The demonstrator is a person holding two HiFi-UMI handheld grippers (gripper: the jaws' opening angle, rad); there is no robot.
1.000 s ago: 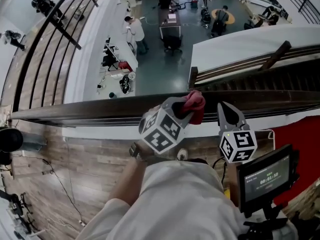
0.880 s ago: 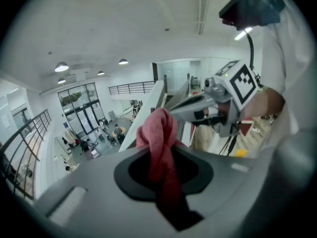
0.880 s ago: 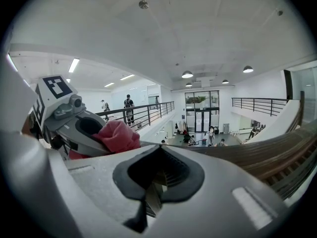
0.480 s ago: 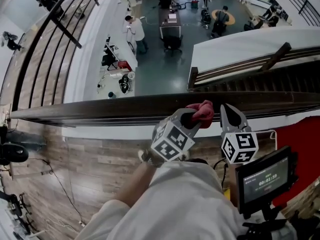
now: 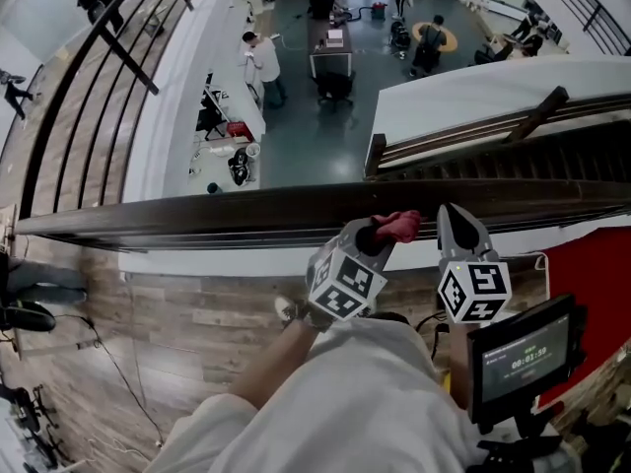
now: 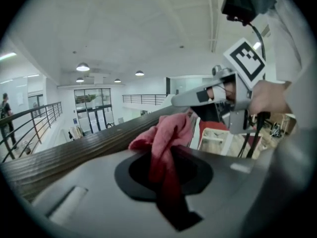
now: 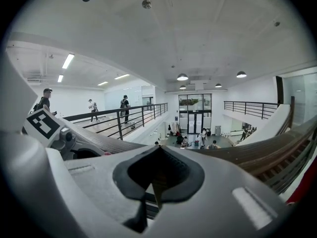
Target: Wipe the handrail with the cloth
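The handrail (image 5: 197, 215) is a long, dark brown wooden bar with a fine lengthwise grain and a rounded top. It runs from left to right across the head view, above an open hall far below. The cloth (image 5: 397, 227) is soft, red and crumpled into a loose bunch. It lies on top of the rail toward its right part, on the near edge.

The left tongs (image 5: 380, 233) are made of smooth grey plastic. They are clamped on the cloth, with the jaws nearly together. A fold of the fabric stands up between them and a darker tail hangs down into the dark oval hollow behind them. The bunched end of the cloth presses against the rail.

The right tongs (image 5: 450, 217) are of the same grey plastic and sit just to the right of the cloth. Their jaws are drawn together with only a thin slit between them, and they hold nothing. Their tip lies over the near edge of the rail, but it is not clear whether it touches the wood.

Each pair of tongs carries a white cube printed with black square markers. On the near side of the rail the floor (image 5: 177, 323) is pale wooden planking.
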